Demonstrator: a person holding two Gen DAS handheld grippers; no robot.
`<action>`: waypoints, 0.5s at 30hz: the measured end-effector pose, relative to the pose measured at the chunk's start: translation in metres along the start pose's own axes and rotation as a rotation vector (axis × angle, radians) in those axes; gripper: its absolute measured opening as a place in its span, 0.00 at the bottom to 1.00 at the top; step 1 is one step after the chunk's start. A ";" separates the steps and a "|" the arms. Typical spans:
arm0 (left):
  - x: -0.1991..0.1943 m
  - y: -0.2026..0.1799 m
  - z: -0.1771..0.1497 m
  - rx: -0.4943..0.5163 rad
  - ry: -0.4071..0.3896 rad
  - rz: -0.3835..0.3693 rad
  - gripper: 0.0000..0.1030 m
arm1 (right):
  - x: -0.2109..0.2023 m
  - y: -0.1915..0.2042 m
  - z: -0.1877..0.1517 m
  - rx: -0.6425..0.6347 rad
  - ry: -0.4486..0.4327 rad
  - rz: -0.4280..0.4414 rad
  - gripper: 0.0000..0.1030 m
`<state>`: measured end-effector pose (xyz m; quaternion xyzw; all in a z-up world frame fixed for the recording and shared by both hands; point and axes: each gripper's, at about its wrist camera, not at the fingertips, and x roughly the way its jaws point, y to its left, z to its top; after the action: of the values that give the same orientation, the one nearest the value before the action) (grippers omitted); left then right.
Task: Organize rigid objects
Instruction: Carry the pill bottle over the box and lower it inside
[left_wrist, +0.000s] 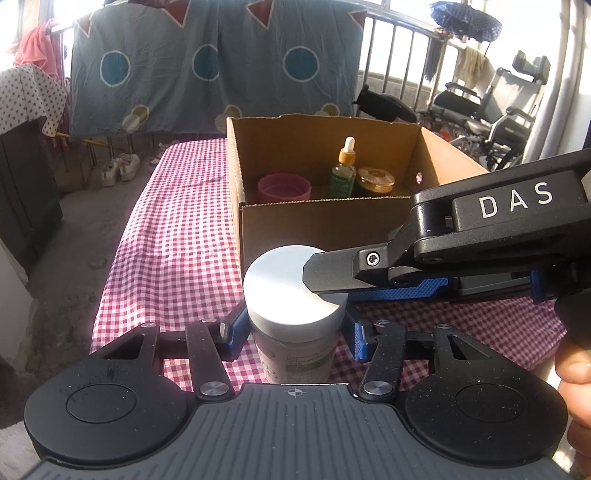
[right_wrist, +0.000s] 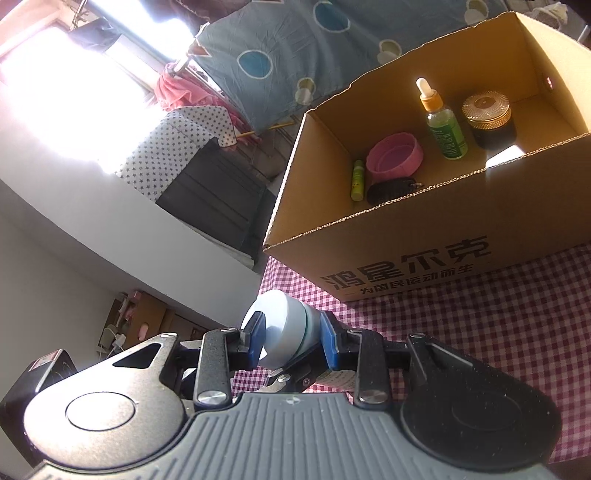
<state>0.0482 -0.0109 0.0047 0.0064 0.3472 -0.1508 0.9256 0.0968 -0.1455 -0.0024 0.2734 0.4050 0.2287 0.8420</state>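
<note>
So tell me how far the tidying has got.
Done: the dropper bottle, gold-lidded jar, pink cup and a small green tube sit in the cardboard box. In hand: both tongs, left and right, grip the white-lidded jar. Left: boxing it.

Both grippers closed on one jar

The left gripper (left_wrist: 293, 332) clamps the jar (left_wrist: 295, 317) body below its cap; the right gripper (right_wrist: 291, 339) reaches in from the right, apparently pinching the cap (right_wrist: 284, 332). A thumb (left_wrist: 574, 365) shows at the edge.
</note>
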 end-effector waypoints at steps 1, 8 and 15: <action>0.000 -0.003 -0.001 0.005 0.002 -0.002 0.51 | -0.004 -0.003 -0.001 0.004 -0.006 -0.003 0.34; 0.000 -0.029 -0.001 0.041 0.009 -0.023 0.51 | -0.023 -0.013 -0.004 0.022 -0.039 -0.016 0.35; -0.006 -0.044 0.001 0.070 -0.007 -0.016 0.51 | -0.042 -0.017 -0.007 0.015 -0.076 -0.005 0.35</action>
<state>0.0319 -0.0517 0.0139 0.0354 0.3385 -0.1700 0.9248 0.0703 -0.1816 0.0059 0.2871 0.3749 0.2128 0.8554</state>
